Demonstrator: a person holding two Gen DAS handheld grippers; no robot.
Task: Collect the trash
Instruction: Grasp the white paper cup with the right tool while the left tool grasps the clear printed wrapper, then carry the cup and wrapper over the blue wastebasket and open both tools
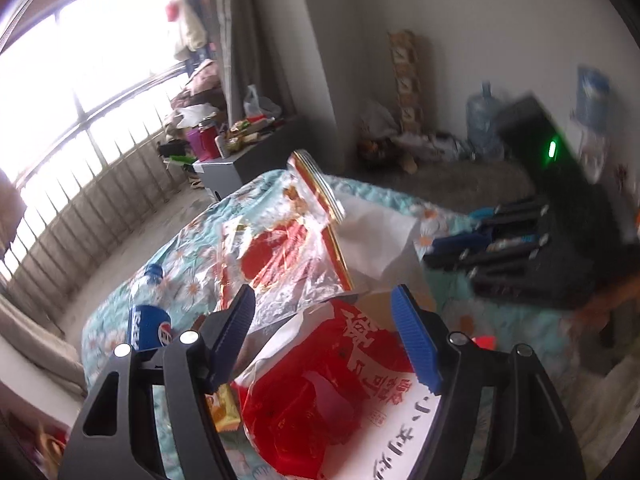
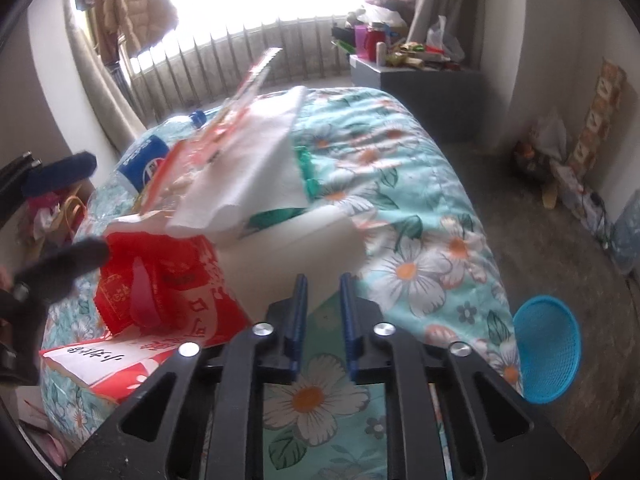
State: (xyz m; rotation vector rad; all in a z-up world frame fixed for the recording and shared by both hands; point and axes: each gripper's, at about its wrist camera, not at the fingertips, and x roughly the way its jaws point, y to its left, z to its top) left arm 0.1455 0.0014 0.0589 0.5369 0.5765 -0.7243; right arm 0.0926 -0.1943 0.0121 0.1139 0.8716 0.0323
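A pile of trash lies on a floral bedspread (image 2: 420, 216). It holds a red and white snack bag (image 1: 336, 392), a clear wrapper with red print (image 1: 280, 256), a white tissue (image 1: 372, 236) and a Pepsi bottle (image 1: 148, 320). My left gripper (image 1: 324, 316) is open, its blue pads on either side of the red bag's top. My right gripper (image 2: 323, 304) has a narrow gap between its pads and holds nothing; it sits in front of a white box (image 2: 296, 256), right of the red bag (image 2: 168, 292). The tissue (image 2: 256, 168) and bottle (image 2: 144, 164) lie beyond.
A blue mesh basket (image 2: 546, 348) stands on the floor right of the bed. A grey cabinet (image 2: 416, 80) with clutter is by the window. My right gripper shows at the right in the left wrist view (image 1: 532, 240). A water jug (image 1: 482, 120) stands by the far wall.
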